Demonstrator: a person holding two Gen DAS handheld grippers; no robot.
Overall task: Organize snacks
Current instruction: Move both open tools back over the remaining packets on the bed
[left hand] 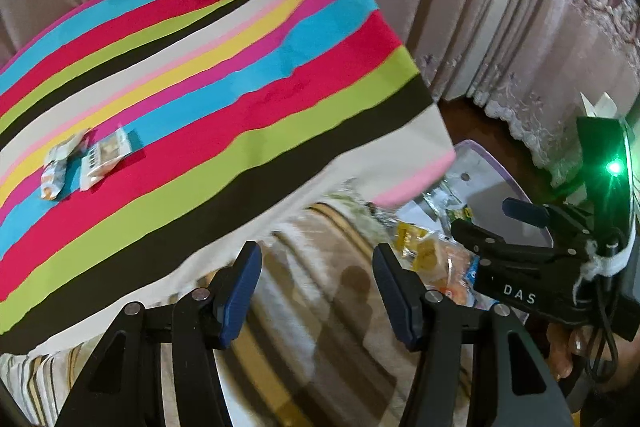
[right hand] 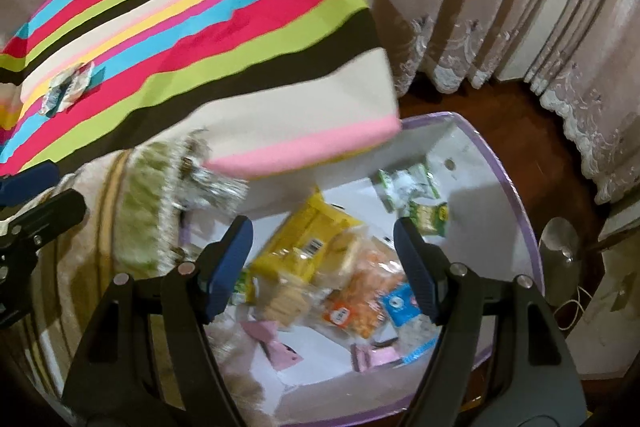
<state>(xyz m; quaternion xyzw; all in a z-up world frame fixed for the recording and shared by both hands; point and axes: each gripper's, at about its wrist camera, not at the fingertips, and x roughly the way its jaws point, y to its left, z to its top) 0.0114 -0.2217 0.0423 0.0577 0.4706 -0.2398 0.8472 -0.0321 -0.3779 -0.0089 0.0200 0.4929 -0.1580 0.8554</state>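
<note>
Two small snack packets (left hand: 86,159) lie side by side on the striped cloth (left hand: 224,75); they also show at the left of the right wrist view (right hand: 68,87). A white box with a lilac rim (right hand: 516,195) stands on the floor and holds several snacks: a yellow pack (right hand: 308,239), an orange bag (right hand: 360,291), a blue packet (right hand: 400,303) and green packets (right hand: 408,187). My right gripper (right hand: 324,259) hangs open above this box with nothing between its fingers. My left gripper (left hand: 316,287) is open and empty over the beige striped fabric (left hand: 320,307). The right gripper (left hand: 532,267) appears at the right of the left wrist view.
Pale curtains (right hand: 480,7) with lace hems hang behind the table and the box. Dark wooden floor (right hand: 500,103) shows around the box. A fringed cushion edge (right hand: 160,195) lies beside the box. A round metal lamp base (right hand: 560,239) and a cable stand at the right.
</note>
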